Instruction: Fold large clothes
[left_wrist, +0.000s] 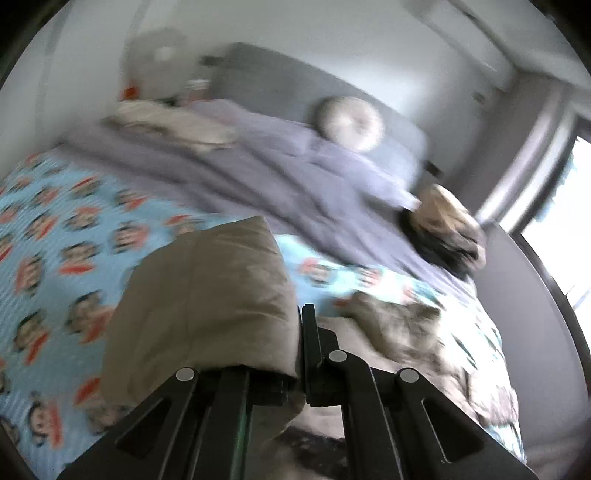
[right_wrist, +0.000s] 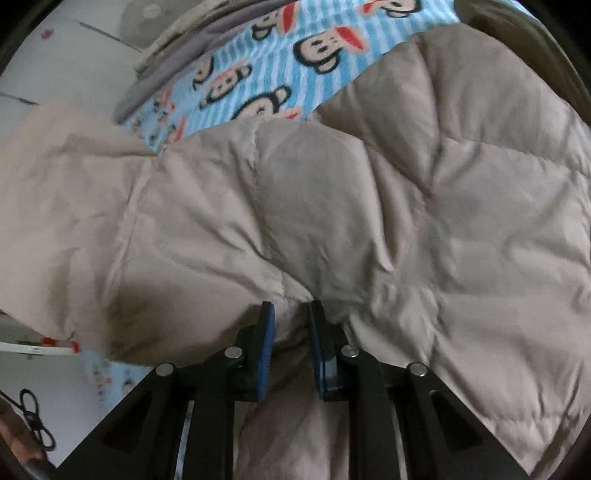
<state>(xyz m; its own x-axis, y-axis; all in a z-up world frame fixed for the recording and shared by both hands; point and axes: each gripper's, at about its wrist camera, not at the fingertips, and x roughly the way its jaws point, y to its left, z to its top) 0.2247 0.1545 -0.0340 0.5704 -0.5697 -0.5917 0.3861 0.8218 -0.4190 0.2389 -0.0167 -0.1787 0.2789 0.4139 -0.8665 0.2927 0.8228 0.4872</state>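
Observation:
A beige quilted puffer jacket (right_wrist: 332, 206) lies over a bed with a blue monkey-print sheet (right_wrist: 258, 66). My right gripper (right_wrist: 291, 314) is shut on a bunched fold of the jacket, fabric pinched between its blue-padded fingers (right_wrist: 266, 350). In the left wrist view my left gripper (left_wrist: 297, 332) is shut on another part of the jacket (left_wrist: 207, 295), which drapes over its left finger and hides it; the right finger (left_wrist: 310, 343) shows. This view is motion-blurred.
The monkey-print sheet (left_wrist: 74, 229) covers the near bed. A grey duvet (left_wrist: 258, 166) lies across the far part, with a round pillow (left_wrist: 351, 123) at the grey headboard (left_wrist: 280, 85). A rumpled patterned blanket (left_wrist: 406, 332) lies right. A window (left_wrist: 561, 221) is far right.

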